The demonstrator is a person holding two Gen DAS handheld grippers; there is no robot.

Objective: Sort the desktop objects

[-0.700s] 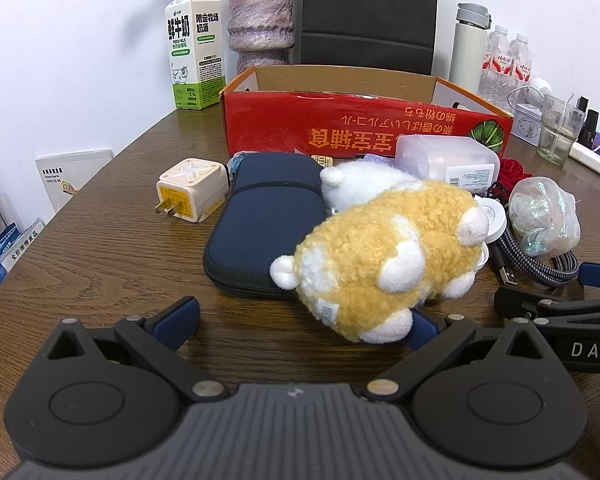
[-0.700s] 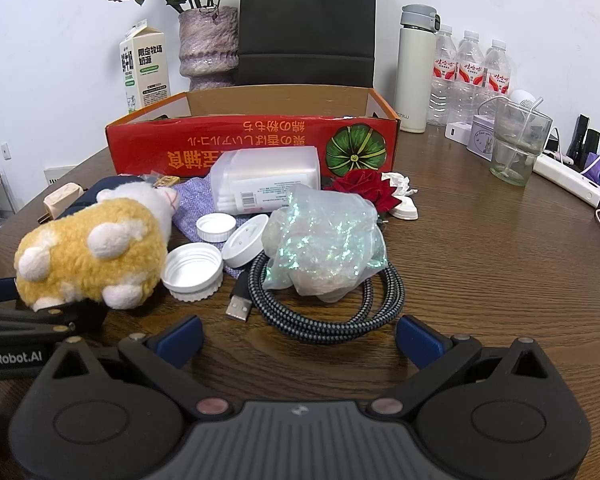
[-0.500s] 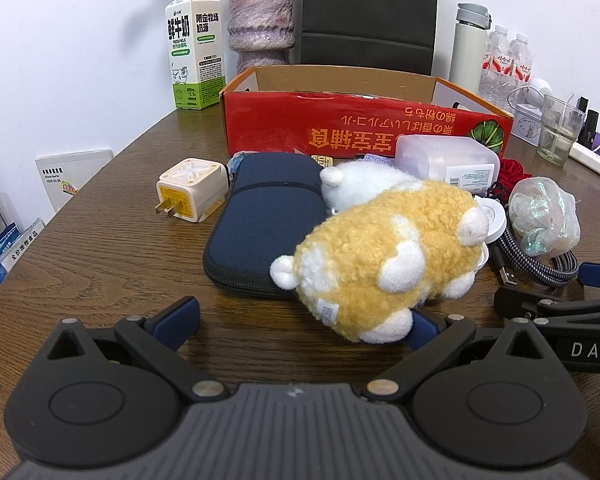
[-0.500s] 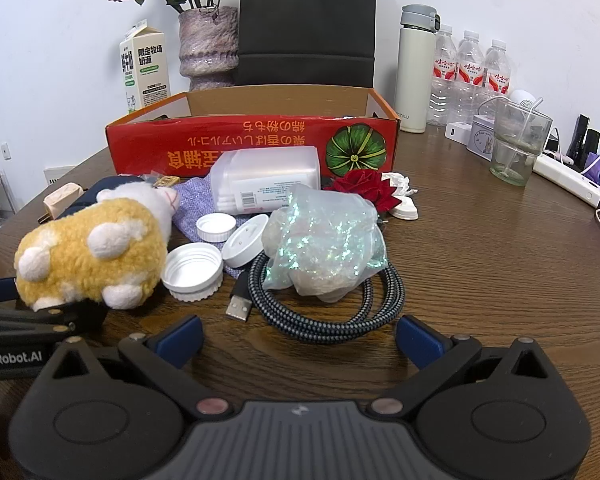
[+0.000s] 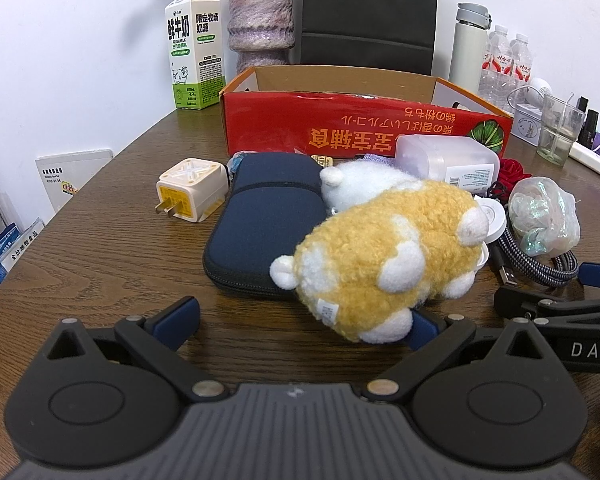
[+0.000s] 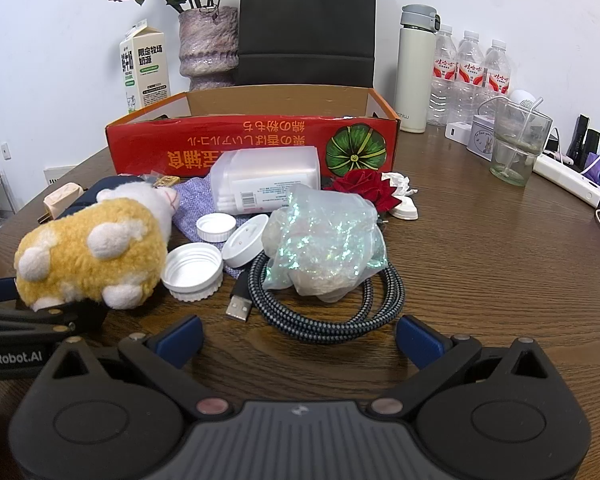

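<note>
**Both tongs wide, nothing sorted yet**

With the red box [image 6: 252,148] standing open at the back of the counter [image 6: 480,264], every loose item lay in front of it, none visibly inside. Left tongs [image 5: 304,316] were spread wide and empty, the plush toy [image 5: 384,256] lying just ahead of them, its rump over the right-hand pad, sprawled partly across the dark pouch [image 5: 260,216]. Right tongs [image 6: 298,332] were equally wide, empty too, facing the braided cable [image 6: 332,312] coiled under the crinkly bag [image 6: 324,244]. White caps [image 6: 192,266] sat between toy and cable; the plug adapter [image 5: 192,190] lay out left of the pouch, well in front of the box.

Likely first pick: the toy. Best played by centring the left tongs on its body, not a leg, closing gently since it squashes, then lifting clear before swinging over the box's near wall. The pouch beneath could drag along, so a straight-up lift looked wise. Right side would do well to take the bag before the cable.
</note>
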